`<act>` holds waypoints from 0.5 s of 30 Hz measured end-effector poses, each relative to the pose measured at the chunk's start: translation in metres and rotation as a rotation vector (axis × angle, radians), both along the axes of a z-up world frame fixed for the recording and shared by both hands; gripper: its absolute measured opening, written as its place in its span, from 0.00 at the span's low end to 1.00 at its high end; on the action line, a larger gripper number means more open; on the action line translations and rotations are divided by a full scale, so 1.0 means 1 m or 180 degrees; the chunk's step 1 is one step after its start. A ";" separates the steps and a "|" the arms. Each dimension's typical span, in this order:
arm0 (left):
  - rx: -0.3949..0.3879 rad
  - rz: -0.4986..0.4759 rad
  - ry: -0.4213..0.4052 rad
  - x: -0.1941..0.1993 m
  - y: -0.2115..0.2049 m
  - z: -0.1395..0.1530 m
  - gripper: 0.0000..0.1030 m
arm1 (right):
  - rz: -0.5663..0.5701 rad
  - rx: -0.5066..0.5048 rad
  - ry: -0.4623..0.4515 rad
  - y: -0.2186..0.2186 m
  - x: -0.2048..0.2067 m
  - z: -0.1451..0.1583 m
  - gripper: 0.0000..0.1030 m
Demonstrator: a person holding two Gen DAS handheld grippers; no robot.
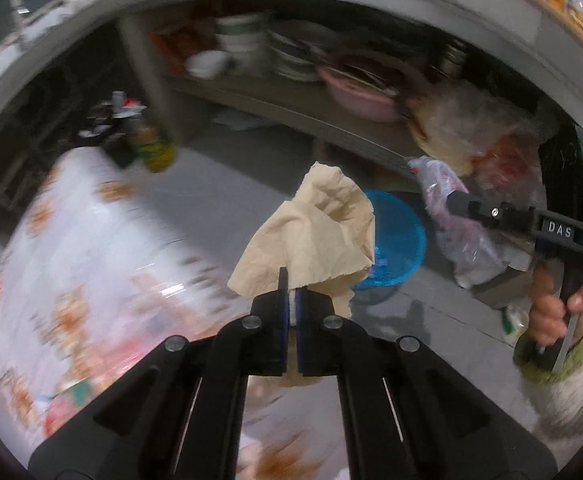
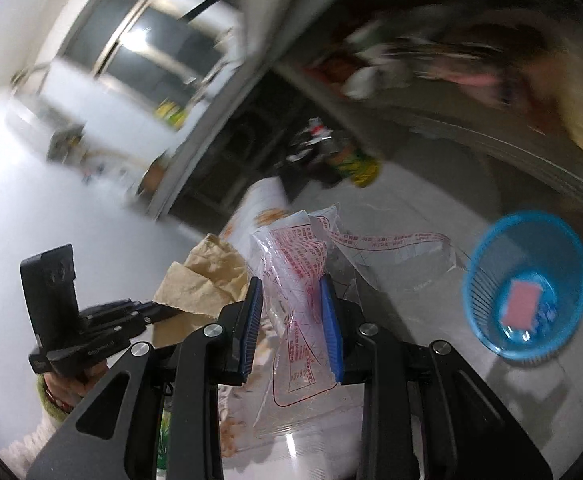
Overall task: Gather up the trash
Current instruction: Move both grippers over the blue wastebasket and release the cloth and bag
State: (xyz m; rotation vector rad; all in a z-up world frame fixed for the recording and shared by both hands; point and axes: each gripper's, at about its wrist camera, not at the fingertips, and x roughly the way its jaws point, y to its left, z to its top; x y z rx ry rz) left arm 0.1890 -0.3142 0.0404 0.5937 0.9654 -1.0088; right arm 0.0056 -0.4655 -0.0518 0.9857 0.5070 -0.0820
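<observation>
The left hand-held gripper is clamped on a crumpled beige napkin and the right hand-held gripper on a clear printed plastic bag, above the patterned table, with the blue basket on the floor beyond holding what seems a pink scrap.
</observation>
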 end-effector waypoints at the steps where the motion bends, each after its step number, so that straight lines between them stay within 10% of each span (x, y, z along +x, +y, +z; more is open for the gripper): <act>1: 0.0037 -0.0049 0.0065 -0.003 -0.016 -0.010 0.01 | -0.0068 0.0075 0.0022 -0.008 -0.008 -0.008 0.28; 15: 0.0512 -0.0083 0.0902 -0.008 -0.182 -0.174 0.02 | -0.0934 0.1072 0.0469 -0.096 -0.035 -0.156 0.30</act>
